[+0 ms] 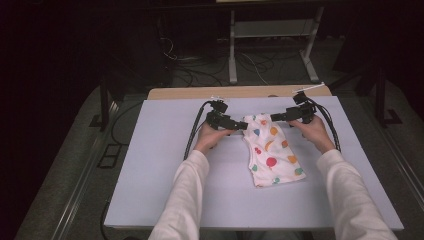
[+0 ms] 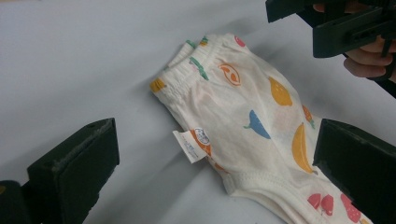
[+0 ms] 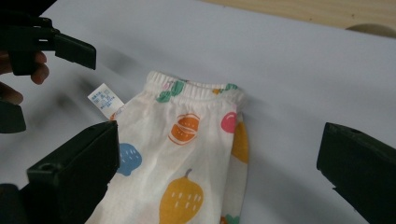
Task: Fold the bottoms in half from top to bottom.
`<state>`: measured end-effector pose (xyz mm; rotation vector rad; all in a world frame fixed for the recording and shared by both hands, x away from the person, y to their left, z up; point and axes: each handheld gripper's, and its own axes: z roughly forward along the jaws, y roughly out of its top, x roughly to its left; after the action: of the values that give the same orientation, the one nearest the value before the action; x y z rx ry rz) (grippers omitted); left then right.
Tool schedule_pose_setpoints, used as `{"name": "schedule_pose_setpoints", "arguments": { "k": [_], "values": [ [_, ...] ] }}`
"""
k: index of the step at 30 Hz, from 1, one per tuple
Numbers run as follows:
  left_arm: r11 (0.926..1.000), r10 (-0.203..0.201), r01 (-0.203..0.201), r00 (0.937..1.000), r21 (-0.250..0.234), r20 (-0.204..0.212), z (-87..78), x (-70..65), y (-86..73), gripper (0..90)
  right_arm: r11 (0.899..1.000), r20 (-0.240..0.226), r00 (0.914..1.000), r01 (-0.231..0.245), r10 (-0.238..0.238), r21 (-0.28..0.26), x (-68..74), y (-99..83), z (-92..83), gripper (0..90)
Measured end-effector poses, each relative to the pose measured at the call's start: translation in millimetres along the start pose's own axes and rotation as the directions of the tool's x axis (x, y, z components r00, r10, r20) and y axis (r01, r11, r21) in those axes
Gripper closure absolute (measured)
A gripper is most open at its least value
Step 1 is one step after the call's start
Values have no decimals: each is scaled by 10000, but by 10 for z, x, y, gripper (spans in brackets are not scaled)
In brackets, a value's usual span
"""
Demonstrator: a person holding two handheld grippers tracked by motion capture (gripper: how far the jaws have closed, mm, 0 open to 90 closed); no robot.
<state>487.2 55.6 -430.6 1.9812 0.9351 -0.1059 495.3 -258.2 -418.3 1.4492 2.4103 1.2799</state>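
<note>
both grippers hover with jaws apart at the folded shorts' waistband, twelve o'clock end — left gripper, right gripper — better pinch the elastic corners evenly, all layers

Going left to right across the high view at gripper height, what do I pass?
Left gripper → folded fruit-print garment → right gripper. Both grippers' jaws stand open beside the garment's far end, on the pale table sheet.
</note>
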Motion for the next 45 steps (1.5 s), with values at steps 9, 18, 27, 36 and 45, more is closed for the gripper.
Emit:
{"name": "schedule_pose_setpoints", "arguments": {
  "k": [9, 18, 27, 36, 45],
  "values": [
    [9984, -541, 540, 9985, -164, -33, 115, 27, -31, 108, 9985, -245, 9982, -539, 541, 75, -102, -111, 17, 143],
    [9945, -920, 907, 9955, -516, -228, 187, 44, -42, 201, 9971, -139, 9979, -631, 637, 434, -156, -134, 94, 287],
    [9952, -974, 973, 9951, -92, -178, 278, 54, -97, 243, 9947, -640, 9948, -749, 795, 709, -186, -169, 155, 469],
    [9970, -776, 776, 9970, 35, 48, 345, 12, -108, 424, 9923, -833, 9917, -912, 982, 838, -197, -205, 232, 579],
    [9973, -727, 730, 9969, 115, -286, 385, 13, -122, 728, 9915, -544, 9950, -783, 843, 1035, -130, -196, 297, 839]
  ]
}}
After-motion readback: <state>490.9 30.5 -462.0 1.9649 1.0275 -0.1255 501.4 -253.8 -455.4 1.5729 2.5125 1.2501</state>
